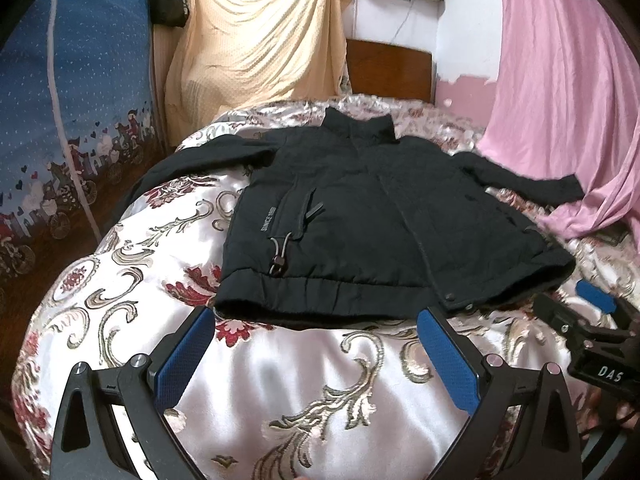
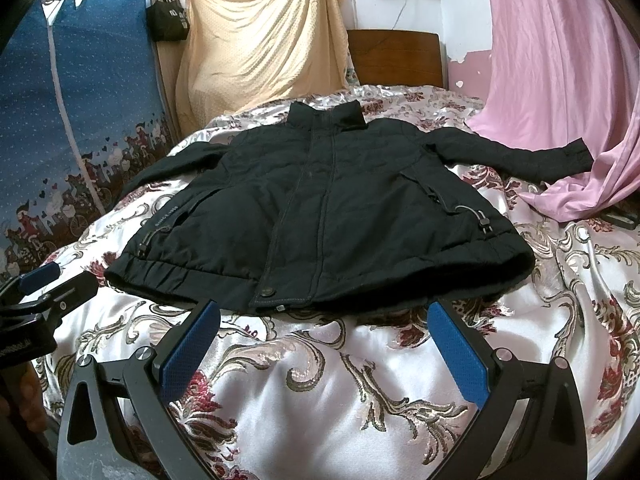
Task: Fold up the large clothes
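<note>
1. A bed fills both views, its floral satin bedspread [image 1: 280,380] shiny and rumpled, with a pink curtain [image 1: 560,100] hanging past the far right corner.
2. On the bedspread lies a black jacket [image 2: 320,208], front up and closed, collar at the far end, hem nearest the grippers, both sleeves spread out sideways.
3. Its long axis runs straight away from the tongs, so the hem is the edge within first reach.
4. The left gripper [image 1: 316,356] hovers just short of the hem's left half, jaws spread wide and empty.
5. The right gripper [image 2: 324,344] sits likewise before the hem's right half, wide apart, holding nothing (neither touches cloth).
6. Each arm seems equally near its own hem corner and sleeve.
</note>
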